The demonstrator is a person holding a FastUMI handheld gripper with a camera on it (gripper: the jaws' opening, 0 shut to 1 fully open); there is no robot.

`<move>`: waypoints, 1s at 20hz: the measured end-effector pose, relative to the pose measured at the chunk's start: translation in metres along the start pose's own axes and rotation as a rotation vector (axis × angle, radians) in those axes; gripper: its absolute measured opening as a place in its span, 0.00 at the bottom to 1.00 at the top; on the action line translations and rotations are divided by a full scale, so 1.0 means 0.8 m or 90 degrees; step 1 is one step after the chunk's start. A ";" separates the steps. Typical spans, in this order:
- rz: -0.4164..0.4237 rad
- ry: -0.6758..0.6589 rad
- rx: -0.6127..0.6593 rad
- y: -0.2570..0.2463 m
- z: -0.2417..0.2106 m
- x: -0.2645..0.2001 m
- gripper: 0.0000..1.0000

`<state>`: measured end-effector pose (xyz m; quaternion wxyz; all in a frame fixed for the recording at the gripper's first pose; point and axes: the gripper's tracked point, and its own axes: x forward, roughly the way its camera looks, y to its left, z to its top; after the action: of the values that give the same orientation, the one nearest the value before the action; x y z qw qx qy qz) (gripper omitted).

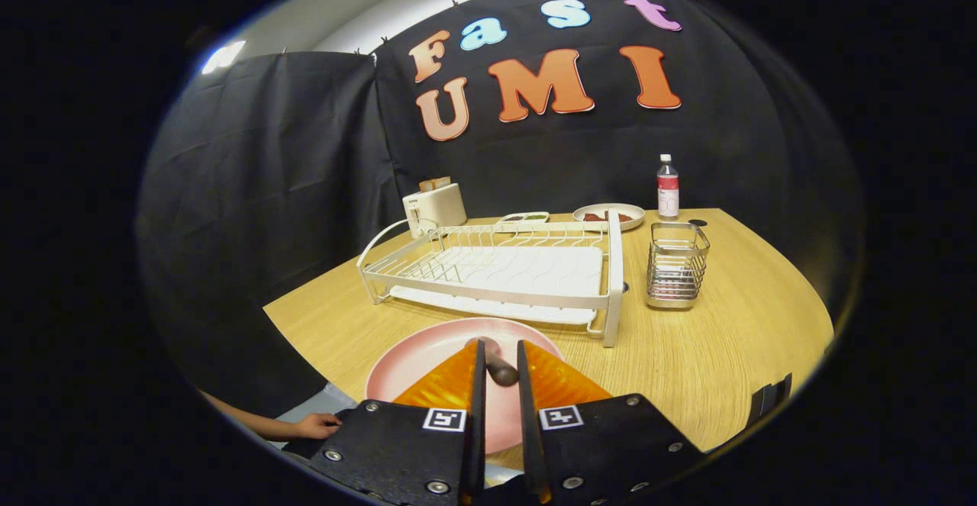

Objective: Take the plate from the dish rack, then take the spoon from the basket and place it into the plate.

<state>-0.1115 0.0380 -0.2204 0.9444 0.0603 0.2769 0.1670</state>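
Observation:
The pink plate lies flat on the wooden table, just in front of the white dish rack, whose slots stand bare. My gripper hovers over the plate's near half. Its orange fingers are drawn close together on a dark brown spoon, which sticks out between them above the plate. The wire mesh basket stands right of the rack, beyond the fingers.
Behind the rack are a white toaster, a small tray, a plate with food and a bottle. A person's hand rests at the table's near left edge.

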 end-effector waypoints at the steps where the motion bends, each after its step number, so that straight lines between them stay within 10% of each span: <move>1: 0.002 0.002 0.011 0.001 0.001 -0.001 0.22; 10: -0.063 -0.144 0.029 -0.013 0.109 -0.007 0.61; 20: -0.129 -0.255 -0.020 -0.016 0.196 -0.024 0.80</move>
<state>-0.0377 0.0158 -0.0815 0.9933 0.0496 0.0861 0.0599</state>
